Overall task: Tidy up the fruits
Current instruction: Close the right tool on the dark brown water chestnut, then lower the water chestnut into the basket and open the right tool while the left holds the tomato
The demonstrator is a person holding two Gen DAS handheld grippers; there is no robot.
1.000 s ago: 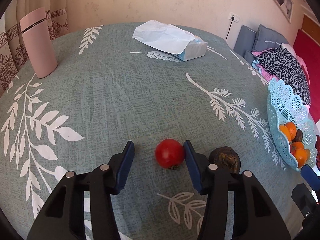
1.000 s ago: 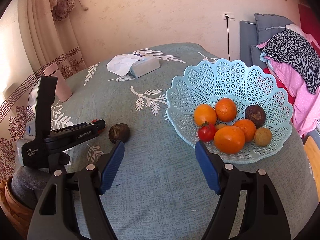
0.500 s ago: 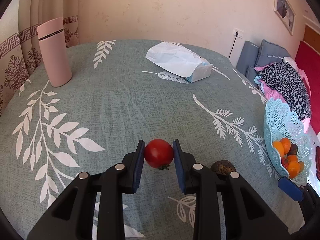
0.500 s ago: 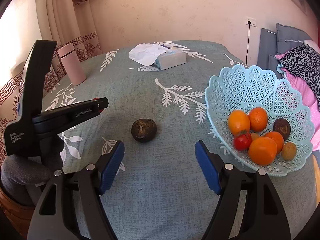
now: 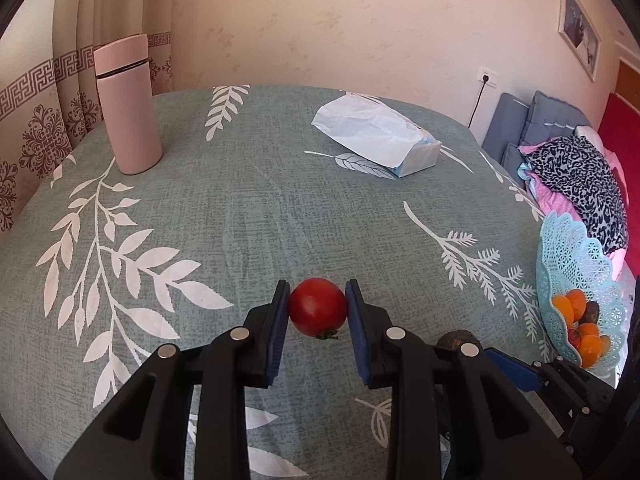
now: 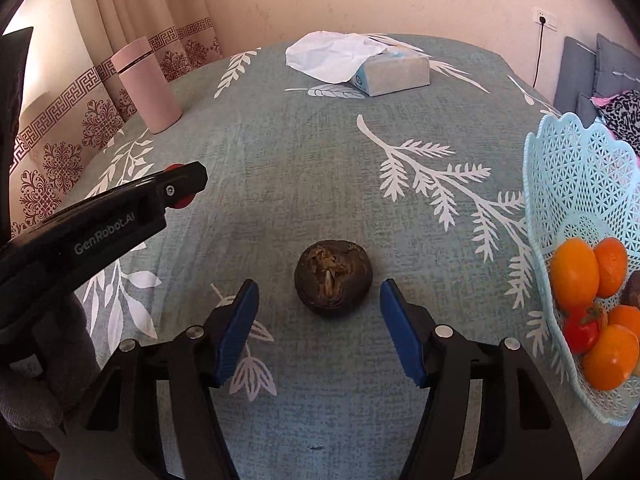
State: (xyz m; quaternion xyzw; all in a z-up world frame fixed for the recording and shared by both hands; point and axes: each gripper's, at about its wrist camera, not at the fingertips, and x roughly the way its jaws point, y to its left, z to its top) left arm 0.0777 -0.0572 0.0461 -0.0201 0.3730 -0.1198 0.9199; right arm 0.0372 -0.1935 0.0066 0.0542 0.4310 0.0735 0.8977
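Gripping: left gripper (image 5: 318,312) is pinching one smooth round tomato (image 5: 318,306) above the leaf-print tablecloth (image 5: 248,216).
Right gripper (image 6: 320,320): fingers are spreading wide around one dark wrinkled fruit (image 6: 333,277), not touching it.
Basket (image 6: 576,184): one lacy blue plastic bowl is holding four oranges (image 6: 574,273) and one tomato; right side cut off.
Others: one pink flask (image 5: 127,106), one tissue pack (image 5: 380,140).
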